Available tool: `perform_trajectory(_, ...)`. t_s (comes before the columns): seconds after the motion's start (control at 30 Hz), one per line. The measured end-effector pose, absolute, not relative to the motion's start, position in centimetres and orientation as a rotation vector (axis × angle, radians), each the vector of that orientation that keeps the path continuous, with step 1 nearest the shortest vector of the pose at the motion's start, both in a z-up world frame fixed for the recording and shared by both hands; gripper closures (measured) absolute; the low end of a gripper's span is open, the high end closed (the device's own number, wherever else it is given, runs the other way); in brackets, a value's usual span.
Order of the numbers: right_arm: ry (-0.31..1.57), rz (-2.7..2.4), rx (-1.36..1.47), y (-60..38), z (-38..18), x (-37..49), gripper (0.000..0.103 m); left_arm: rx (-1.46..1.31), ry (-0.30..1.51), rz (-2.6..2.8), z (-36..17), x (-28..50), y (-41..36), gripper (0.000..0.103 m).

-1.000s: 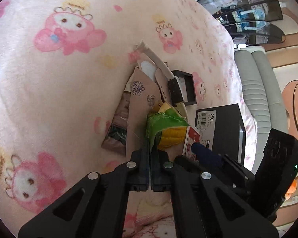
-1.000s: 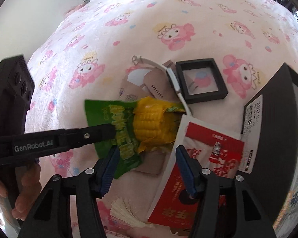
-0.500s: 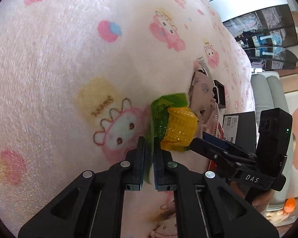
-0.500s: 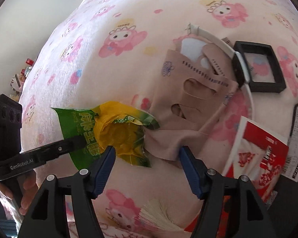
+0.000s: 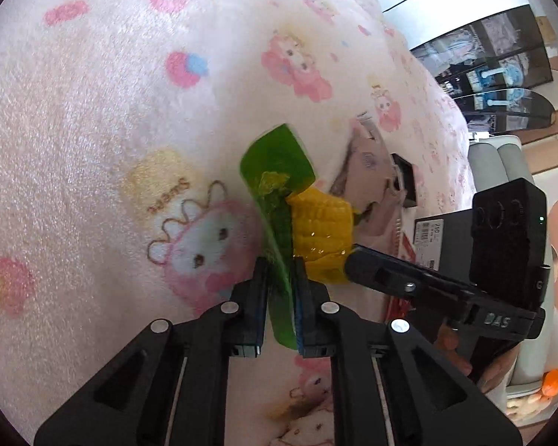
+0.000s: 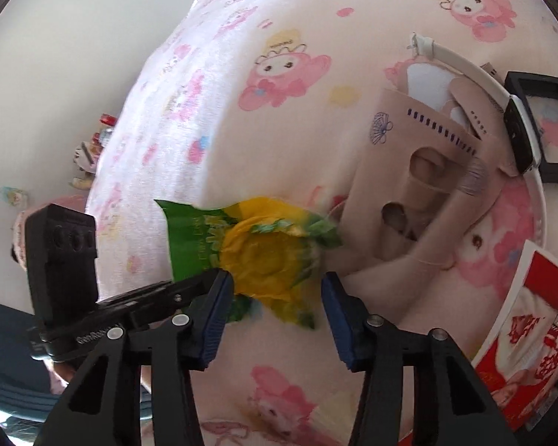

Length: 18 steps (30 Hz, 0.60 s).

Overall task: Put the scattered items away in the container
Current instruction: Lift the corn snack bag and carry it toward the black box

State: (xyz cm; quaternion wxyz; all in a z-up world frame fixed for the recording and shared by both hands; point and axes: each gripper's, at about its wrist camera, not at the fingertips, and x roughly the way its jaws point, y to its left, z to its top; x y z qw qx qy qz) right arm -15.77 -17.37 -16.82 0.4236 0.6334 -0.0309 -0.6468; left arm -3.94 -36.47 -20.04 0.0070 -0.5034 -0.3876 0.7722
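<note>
A corn cob snack in a yellow and green wrapper [image 5: 321,230] is held just above the pink cartoon blanket [image 5: 130,111]. My left gripper [image 5: 281,273] is shut on the wrapper's flat green edge. In the right wrist view the round yellow end of the corn packet [image 6: 268,256] sits between the blue pads of my right gripper [image 6: 275,284]. Those jaws are closing; the left pad is at the wrapper and a gap shows at the right pad. One of the right gripper's fingers [image 5: 375,265] rests against the corn's side.
Right of the corn lie a beige cut-out pouch [image 6: 420,186], a white-strapped watch [image 6: 517,130], a black square frame [image 6: 547,126] and a red packet [image 6: 532,334]. A black labelled box [image 5: 446,238] stands at the blanket's right edge, with a grey sofa [image 5: 502,163] beyond.
The left gripper has carried the corn packet away from the pile, out over bare blanket. The right gripper has followed it, and its jaws now stand narrower around the corn.
</note>
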Motion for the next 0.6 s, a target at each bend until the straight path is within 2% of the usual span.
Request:
perform_trajectory(0.1,0.054,-1.676,1.555,-17.7,-16.0,-14.4,0.054,-1.550,-1.130,2.484,-17.9,-3.7,-35.4,0.091)
perform_trajectory(0.3,-0.024,-1.701,1.510,-15.8,-13.7,-12.6,0.057,-1.518,-1.066,2.518,-14.9,-3.1,-33.8,0.091)
perform_trajectory(0.6,-0.123,-1.904,1.317,-5.4,-3.4,-10.2,0.057,-1.319,-0.850,2.433,-6.4,-3.8,-25.2,0.091)
